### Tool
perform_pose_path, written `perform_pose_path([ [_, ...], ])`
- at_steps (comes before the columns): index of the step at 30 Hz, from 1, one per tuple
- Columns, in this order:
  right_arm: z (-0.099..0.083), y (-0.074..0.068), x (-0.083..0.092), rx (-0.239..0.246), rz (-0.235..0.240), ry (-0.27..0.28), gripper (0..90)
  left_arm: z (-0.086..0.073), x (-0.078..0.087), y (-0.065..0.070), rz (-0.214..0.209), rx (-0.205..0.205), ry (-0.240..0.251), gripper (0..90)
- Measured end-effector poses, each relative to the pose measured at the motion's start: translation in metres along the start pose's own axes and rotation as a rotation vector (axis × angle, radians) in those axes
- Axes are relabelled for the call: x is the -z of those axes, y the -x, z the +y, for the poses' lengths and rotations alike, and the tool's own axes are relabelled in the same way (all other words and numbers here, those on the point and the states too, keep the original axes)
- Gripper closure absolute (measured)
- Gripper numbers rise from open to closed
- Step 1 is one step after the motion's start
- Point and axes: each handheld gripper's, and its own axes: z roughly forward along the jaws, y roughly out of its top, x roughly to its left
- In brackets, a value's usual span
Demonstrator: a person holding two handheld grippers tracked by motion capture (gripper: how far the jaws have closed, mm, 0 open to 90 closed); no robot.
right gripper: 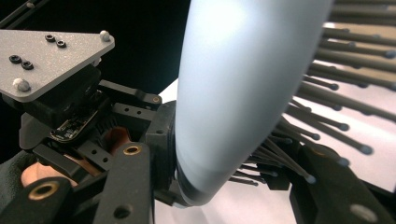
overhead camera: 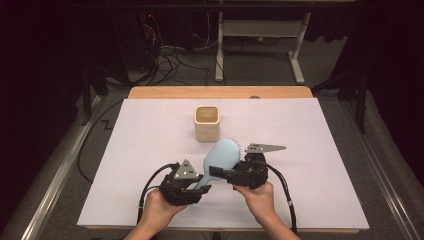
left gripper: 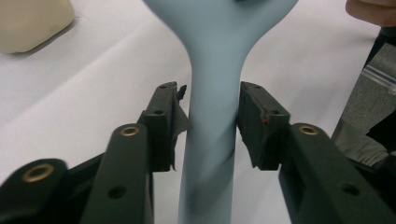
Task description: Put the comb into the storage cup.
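1. A white sheet covers the counter (overhead camera: 150,150); a strip of bare wood (overhead camera: 220,92) shows along its 12 o'clock edge.
2. Grey carpet floor (overhead camera: 260,70) lies beyond.
3. At 12 o'clock stands a white metal desk frame (overhead camera: 260,35) on two feet.
4. At 11 o'clock, black cables (overhead camera: 167,57) tangle on the floor.
5. Both sides of the room fall into darkness.

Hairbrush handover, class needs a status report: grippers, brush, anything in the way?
Left gripper open, fingers clear of the handle. Right gripper shut on the hairbrush head. Beige cup stands beyond, apart; nothing blocking.
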Motion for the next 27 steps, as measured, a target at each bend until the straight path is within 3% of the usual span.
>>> perform_pose_path([
  [6,0.003,0.002,0.008,0.013,-0.031,-0.007,56.7,-0.002,0.004,-0.005,-0.018,0.019,0.020,46.6],
  [11,0.004,0.005,0.013,0.016,-0.052,-0.016,56.6,-0.007,0.008,-0.012,-0.031,0.058,0.049,42.6],
  [14,0.004,0.006,0.015,0.022,-0.063,-0.020,56.6,-0.012,0.012,-0.017,-0.023,0.071,0.084,40.9],
  [27,0.009,0.007,0.021,0.040,-0.102,-0.037,56.4,-0.029,0.027,-0.034,-0.012,0.113,0.127,39.3],
])
